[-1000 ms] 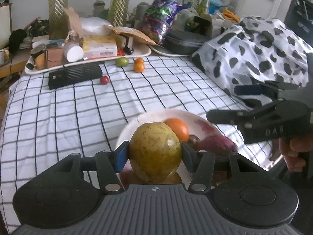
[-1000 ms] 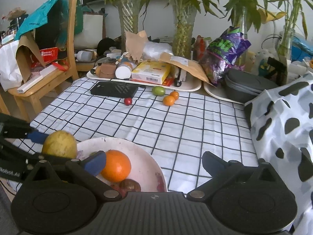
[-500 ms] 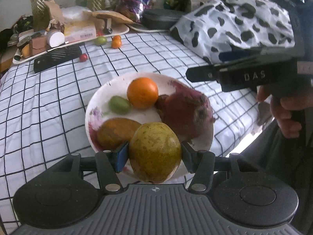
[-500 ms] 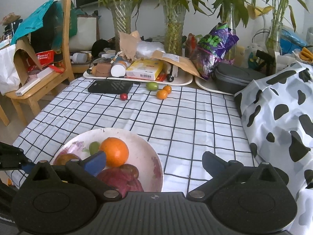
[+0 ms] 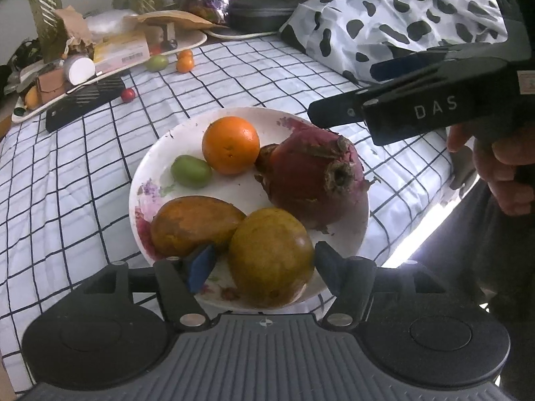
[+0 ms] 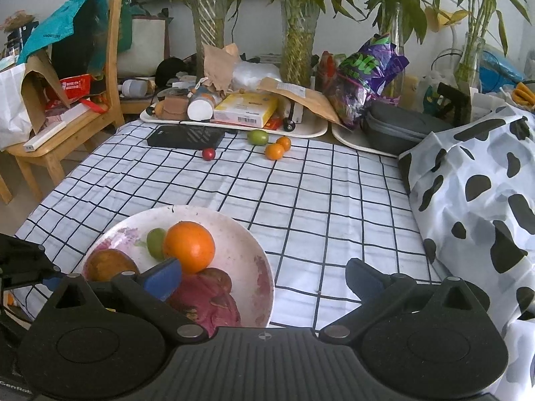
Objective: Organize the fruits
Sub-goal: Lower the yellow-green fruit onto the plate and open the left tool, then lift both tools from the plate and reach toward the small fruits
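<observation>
A white plate (image 5: 157, 153) near the table's front edge holds an orange (image 5: 230, 144), a small green fruit (image 5: 191, 171), a dark red fruit (image 5: 314, 180), a brown-orange fruit (image 5: 194, 225) and a yellow-green mango (image 5: 271, 255). My left gripper (image 5: 260, 262) is open around the mango, which rests on the plate; the left pad stands apart from it. My right gripper (image 6: 264, 277) is open and empty beside the plate (image 6: 247, 250). It also shows in the left wrist view (image 5: 418, 100), at the right above the plate.
At the back of the checked cloth lie a green fruit (image 6: 257, 137), two small oranges (image 6: 278, 147) and a red cherry tomato (image 6: 208, 153), next to a black box (image 6: 185, 136). Cluttered trays and vases stand behind. A cow-print cloth (image 6: 474, 187) covers the right side.
The left gripper lowered the mango onto the plate's front and its jaws opened, letting go of it. The right gripper stayed open and barely moved.
</observation>
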`<action>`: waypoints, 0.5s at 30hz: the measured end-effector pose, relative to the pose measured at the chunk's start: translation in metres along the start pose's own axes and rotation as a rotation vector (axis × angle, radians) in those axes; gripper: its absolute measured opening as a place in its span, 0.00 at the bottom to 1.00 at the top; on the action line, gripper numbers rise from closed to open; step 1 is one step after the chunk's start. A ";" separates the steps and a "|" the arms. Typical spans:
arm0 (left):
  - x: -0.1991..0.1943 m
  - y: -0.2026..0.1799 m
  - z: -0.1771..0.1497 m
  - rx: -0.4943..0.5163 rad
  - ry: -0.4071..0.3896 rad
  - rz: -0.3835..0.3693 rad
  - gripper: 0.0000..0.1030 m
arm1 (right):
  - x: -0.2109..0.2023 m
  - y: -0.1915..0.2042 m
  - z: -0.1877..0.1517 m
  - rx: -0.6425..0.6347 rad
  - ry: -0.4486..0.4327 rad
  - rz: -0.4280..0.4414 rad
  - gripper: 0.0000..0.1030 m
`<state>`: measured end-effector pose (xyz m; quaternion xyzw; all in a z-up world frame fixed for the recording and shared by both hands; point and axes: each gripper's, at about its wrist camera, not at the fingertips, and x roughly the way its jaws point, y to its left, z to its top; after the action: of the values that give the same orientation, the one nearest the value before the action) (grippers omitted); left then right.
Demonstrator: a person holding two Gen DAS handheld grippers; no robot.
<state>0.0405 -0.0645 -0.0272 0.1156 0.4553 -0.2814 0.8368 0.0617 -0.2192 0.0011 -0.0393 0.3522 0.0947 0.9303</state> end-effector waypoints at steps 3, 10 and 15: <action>0.000 0.001 0.001 -0.012 0.011 -0.018 0.63 | 0.001 0.001 0.001 -0.001 0.003 0.000 1.00; -0.015 0.004 0.003 -0.038 -0.068 -0.060 0.63 | 0.002 0.001 0.001 -0.005 0.002 0.002 1.00; -0.021 0.006 0.007 -0.054 -0.114 -0.045 0.63 | 0.001 0.000 0.001 0.005 0.001 0.008 1.00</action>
<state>0.0393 -0.0551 -0.0061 0.0667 0.4168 -0.2939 0.8576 0.0635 -0.2184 0.0013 -0.0355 0.3533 0.0972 0.9298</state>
